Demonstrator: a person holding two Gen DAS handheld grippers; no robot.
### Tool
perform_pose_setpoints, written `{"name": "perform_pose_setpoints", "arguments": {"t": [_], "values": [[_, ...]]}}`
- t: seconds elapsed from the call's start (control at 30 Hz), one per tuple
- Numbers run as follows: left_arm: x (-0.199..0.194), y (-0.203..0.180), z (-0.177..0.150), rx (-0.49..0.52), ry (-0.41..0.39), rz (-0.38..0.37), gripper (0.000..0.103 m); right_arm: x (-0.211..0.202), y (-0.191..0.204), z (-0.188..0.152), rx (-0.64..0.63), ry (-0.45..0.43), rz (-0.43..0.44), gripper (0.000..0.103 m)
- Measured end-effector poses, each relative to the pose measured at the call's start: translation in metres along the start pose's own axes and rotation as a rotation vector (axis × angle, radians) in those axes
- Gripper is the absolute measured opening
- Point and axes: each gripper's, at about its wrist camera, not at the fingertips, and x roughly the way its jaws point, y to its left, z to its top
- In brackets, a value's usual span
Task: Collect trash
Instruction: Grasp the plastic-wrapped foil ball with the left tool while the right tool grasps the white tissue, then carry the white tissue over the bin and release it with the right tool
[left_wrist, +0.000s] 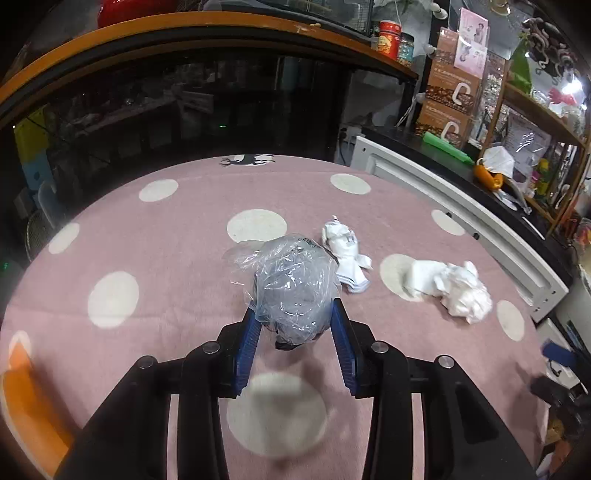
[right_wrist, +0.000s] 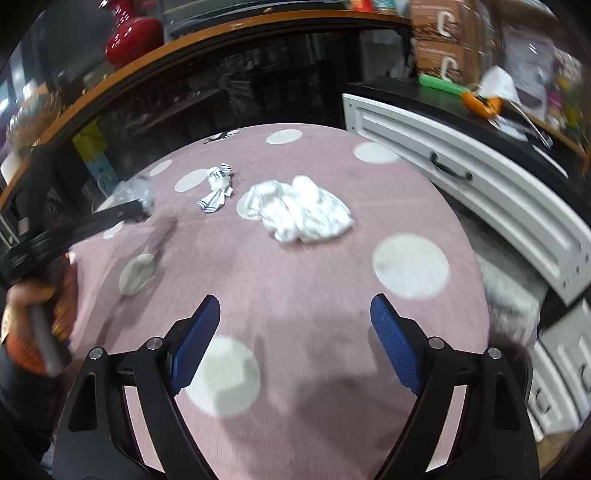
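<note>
Both blue pads (left_wrist: 341, 325) of the left gripper (left_wrist: 295, 317) pinch the crumpled plastic bag (left_wrist: 293, 284); the right gripper (right_wrist: 291, 314) gapes empty.

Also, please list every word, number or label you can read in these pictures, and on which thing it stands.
No text can be read with certainty.
Small white wrapper: dark print, too blurred.
Clear plastic bag: dark mark near the top, illegible.
Brown boxes: print too small.
Pink leaflet: too small.
Red tin: too small.
</note>
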Motion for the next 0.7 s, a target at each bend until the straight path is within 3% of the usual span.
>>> {"name": "perform_pose_setpoints", "arguments": {"t": [0.17, 0.37, 0.43, 0.5, 0.6, 0.7], "values": [[-0.02, -0.011, -0.014, 0.05, -0.06, 0.002, 0.038, 0.035, 0.018, 0.025, -0.088, 0.033, -0.024, 0.081], [-0.008, -0.009, -0.022, 0.034, -0.033, -0.019, 0.038, 0.077, 0.027, 0.046, -0.166, 0.07, -0.105, 0.068], [-0.007, -0.01, -0.022, 0.04, -0.033, -0.022, 0.038, 0.086, 0.028, 0.05, -0.185, 0.077, -0.14, 0.056], [-0.008, -0.011, -0.023, 0.053, -0.043, -0.016, 0.038, 0.092, 0.027, 0.05, -0.193, 0.096, -0.175, 0.026], [-0.009, -0.012, -0.025, 0.068, -0.047, -0.015, 0.038, 0.088, 0.02, 0.046, -0.179, 0.083, -0.174, 0.018], [-0.008, -0.013, -0.027, 0.074, -0.039, -0.021, 0.038, 0.076, 0.012, 0.04, -0.142, 0.062, -0.151, 0.016]]}}
